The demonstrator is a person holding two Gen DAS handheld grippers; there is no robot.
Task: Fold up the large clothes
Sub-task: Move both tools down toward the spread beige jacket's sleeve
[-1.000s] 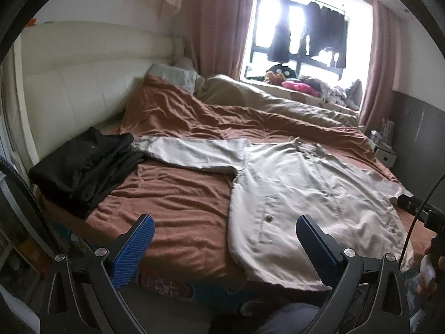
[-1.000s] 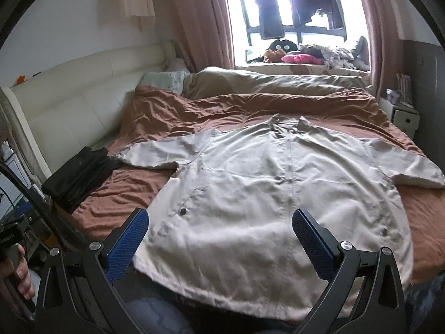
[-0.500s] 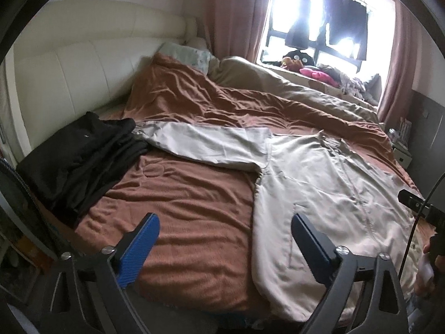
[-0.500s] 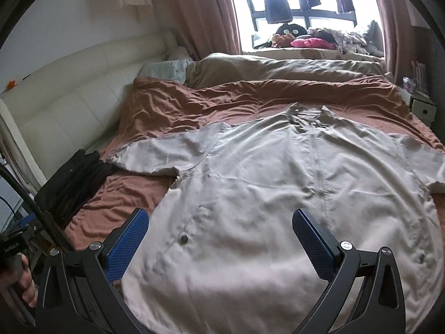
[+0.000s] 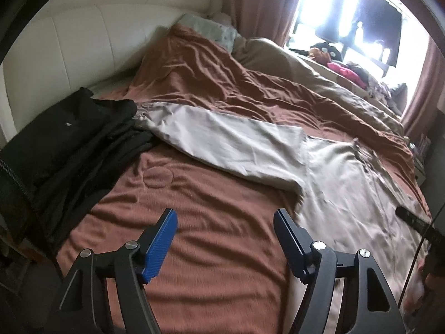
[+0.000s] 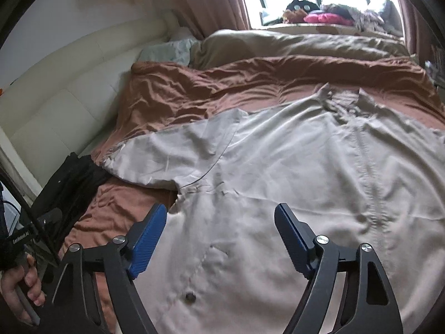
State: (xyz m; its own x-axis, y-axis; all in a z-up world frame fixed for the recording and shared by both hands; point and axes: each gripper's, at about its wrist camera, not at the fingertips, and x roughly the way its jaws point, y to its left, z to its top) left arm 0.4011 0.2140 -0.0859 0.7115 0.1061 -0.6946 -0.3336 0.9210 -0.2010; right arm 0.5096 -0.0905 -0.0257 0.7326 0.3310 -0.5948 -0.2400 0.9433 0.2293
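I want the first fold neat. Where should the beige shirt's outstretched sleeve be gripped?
Probably at the cuff end of the sleeve, beside the black clothes, coming from above: it lies flat and straight on the brown blanket, so pinching its edge lets it swing over the body.

You have carried both tools in over the bed toward the pale beige button-front shirt (image 6: pixel 292 161) spread flat on the rust-brown bedspread (image 5: pixel 211 236). Your left tool (image 5: pixel 225 239) now hangs over bare bedspread just beside the shirt's side edge, below its outstretched sleeve, jaws closing on nothing. Your right tool (image 6: pixel 221 239) now hangs over the shirt's front panel, beyond its hem, jaws closing, nothing between them.
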